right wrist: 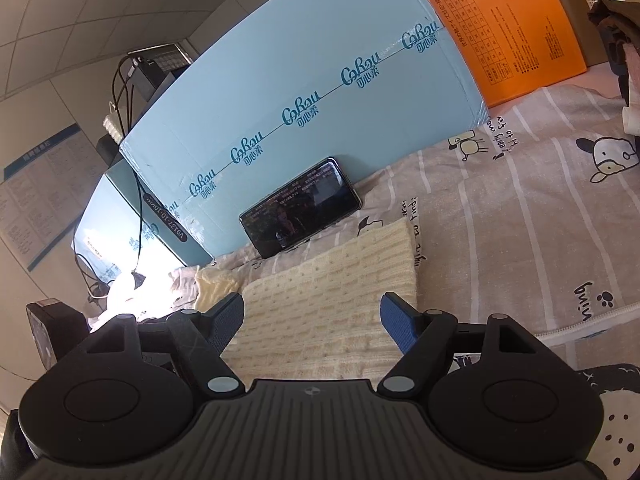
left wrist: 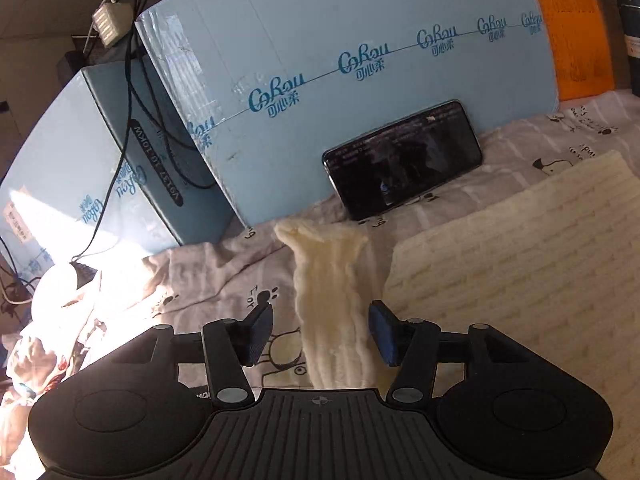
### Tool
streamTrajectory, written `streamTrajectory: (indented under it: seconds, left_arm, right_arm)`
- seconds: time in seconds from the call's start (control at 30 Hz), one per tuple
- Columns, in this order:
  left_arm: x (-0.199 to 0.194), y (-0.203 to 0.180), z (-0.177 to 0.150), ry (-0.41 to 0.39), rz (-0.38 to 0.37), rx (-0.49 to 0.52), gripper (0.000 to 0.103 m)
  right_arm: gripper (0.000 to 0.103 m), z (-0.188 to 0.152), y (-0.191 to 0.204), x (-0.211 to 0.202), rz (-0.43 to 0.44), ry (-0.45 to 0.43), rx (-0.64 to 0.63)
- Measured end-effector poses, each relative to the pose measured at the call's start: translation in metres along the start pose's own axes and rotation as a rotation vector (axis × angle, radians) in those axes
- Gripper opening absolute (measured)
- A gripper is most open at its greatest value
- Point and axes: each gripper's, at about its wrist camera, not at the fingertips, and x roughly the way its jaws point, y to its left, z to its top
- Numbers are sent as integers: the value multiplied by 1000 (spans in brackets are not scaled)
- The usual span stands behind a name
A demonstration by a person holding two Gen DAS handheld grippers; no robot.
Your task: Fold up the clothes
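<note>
A cream knitted sweater [left wrist: 512, 256] lies flat on the bed. Its sleeve [left wrist: 332, 300] stretches away from its left side toward the boxes. My left gripper [left wrist: 320, 332] is open, its jaws on either side of the sleeve, just above it. In the right wrist view the sweater's body [right wrist: 328, 300] lies under my right gripper [right wrist: 312, 320], which is open and empty with its jaws spread over the knit. The sleeve end [right wrist: 214, 280] shows at the left there.
The bed sheet [right wrist: 520, 220] is pinkish grey with stripes and cartoon animals. A phone [left wrist: 404, 160] leans against a large light-blue cardboard box [left wrist: 340, 40] at the back. An orange box [right wrist: 500, 20] stands to the right. Cables and a power strip [left wrist: 110, 24] hang at the left.
</note>
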Motion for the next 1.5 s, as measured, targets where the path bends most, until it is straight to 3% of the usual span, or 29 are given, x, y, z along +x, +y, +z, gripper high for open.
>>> streamTrajectory:
  seconds: [0.17,0.47,0.63,0.73,0.77,0.8,0.87,0.97,1.03,1.1,1.17,1.27,1.37,1.43,1.5]
  left_arm:
    - [-1,46,-10,35,25,-135,56]
    - [-11,108,-47,104,0,-391,58]
    - [-20,131,-50,46,-11,-606,58]
    - [-4,131,-45,85,-35,-617,57]
    - [2,130,-45,91,-41,-621,53]
    - [9,131,-47,94,-65,-637,33]
    - [20,135,-50,69,-146,-691,9]
    - [14,141,-52,-103,-313,-779,8]
    - [7,150,-52,-218,-397,-841,8]
    - [7,161,-56,-224,-404,-910,9]
    - [15,169,-61,-116,-344,-918,10]
    - [30,168,-72,67,-261,-848,15]
    - [29,168,-74,61,-273,-770,18]
    - [25,172,-72,69,-299,-726,29]
    - [17,176,-71,78,-303,-683,53]
  right_arm:
    - [74,-1,1,1,2,7,-2]
    - [74,-1,-1,5,-17,24,6]
    - [74,-1,-2,6,-26,26,8]
    - [74,-1,-2,7,-28,31,11]
    - [74,-1,-2,7,-29,31,11]
    - [74,-1,-3,7,-32,30,13]
    - [74,-1,-3,7,-34,29,15]
    - [75,-1,-4,7,-31,34,15]
    - [75,-1,-4,7,-33,36,16]
    - [75,-1,-5,8,-36,37,18]
    - [75,-1,-6,9,-38,42,21]
    - [75,-1,-6,10,-38,53,20]
    - [75,-1,-6,13,-37,71,15]
    - [75,-2,-7,16,-42,88,15]
    - [75,-3,-8,19,-58,107,14]
